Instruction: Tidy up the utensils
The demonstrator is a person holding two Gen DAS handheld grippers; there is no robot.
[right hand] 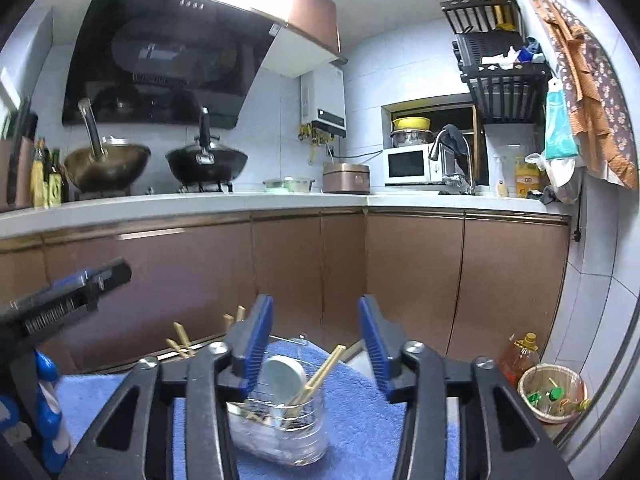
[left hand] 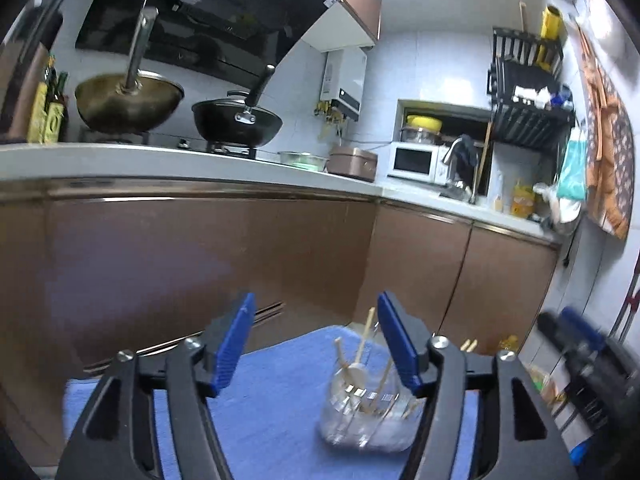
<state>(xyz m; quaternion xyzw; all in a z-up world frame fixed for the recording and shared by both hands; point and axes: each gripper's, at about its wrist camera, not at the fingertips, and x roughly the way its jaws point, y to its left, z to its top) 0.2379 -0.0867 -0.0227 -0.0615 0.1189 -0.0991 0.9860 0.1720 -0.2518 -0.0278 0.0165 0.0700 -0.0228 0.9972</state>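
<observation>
Blue towel (right hand: 360, 420) carries one clear jar (right hand: 280, 432), holding one white spoon (right hand: 285, 374) and several wooden chopsticks (right hand: 320, 374). Left claw (left hand: 316, 344) gapes wide, empty, jar just right of centre ahead. Right claw (right hand: 316, 344) gapes wide, empty, level above the jar.

No legible text anywhere. The yellow bottle (right hand: 525, 181) by the sink carries a red label, too small to read. The water heater (right hand: 324, 98) has a dark panel with marks and a sticker, both unreadable.
</observation>
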